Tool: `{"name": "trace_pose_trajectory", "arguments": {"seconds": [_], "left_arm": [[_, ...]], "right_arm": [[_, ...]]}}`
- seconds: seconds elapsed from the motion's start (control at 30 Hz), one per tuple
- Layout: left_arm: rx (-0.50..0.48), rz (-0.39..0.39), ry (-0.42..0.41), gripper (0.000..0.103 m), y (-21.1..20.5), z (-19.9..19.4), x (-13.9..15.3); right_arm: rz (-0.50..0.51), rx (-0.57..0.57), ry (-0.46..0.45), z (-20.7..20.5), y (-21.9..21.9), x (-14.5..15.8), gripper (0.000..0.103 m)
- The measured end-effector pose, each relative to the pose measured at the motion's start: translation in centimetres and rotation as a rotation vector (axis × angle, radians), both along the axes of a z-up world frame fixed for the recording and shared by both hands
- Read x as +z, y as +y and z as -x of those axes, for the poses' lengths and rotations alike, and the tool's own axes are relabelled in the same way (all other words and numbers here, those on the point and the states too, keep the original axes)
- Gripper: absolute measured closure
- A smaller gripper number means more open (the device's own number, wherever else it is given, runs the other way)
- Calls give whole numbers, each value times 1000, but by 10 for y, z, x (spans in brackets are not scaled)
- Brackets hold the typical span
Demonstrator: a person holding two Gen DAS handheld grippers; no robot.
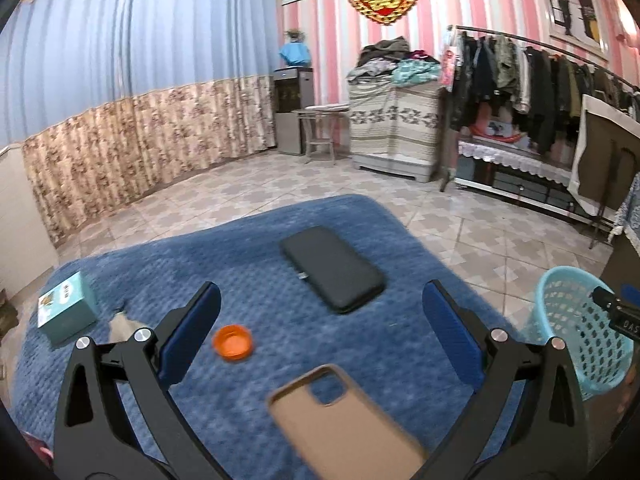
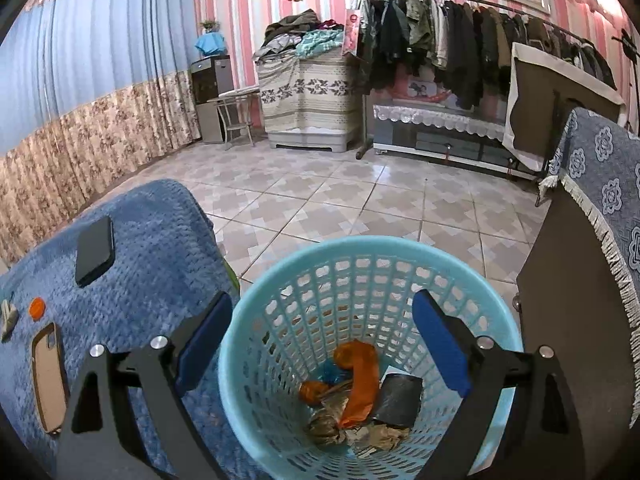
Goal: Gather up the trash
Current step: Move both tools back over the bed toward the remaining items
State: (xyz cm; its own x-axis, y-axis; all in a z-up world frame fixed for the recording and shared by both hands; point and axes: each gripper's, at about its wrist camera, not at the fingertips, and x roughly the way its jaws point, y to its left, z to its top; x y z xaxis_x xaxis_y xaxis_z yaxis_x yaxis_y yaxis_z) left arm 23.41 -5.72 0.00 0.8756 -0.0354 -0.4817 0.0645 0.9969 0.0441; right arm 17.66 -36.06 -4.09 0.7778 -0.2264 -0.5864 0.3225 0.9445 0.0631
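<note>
Both grippers spread, empty: left gripper (image 1: 320, 332) beside orange cap (image 1: 232, 342), right gripper (image 2: 320, 344) over basket (image 2: 256, 312). Risk: snatching tan phone case (image 1: 344, 428) near cap instead.

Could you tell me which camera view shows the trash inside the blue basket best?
The right wrist view: it looks down into the blue basket at the trash. The left wrist view shows only the basket's outer wall, contents hidden.

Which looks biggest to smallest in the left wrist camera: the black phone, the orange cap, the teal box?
1. Black phone
2. Teal box
3. Orange cap

The phone and box look fairly close in size, so that order is unsure; the cap is clearly smallest.
</note>
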Motion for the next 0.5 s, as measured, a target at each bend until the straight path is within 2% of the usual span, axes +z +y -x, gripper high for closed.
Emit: {"name": "trace_pose_trajectory", "arguments": {"seconds": [0.5], "left_arm": [[138,11,10,6,96,11,-11]], "right_arm": [[37,85,12,-11,49,-4,13]]}}
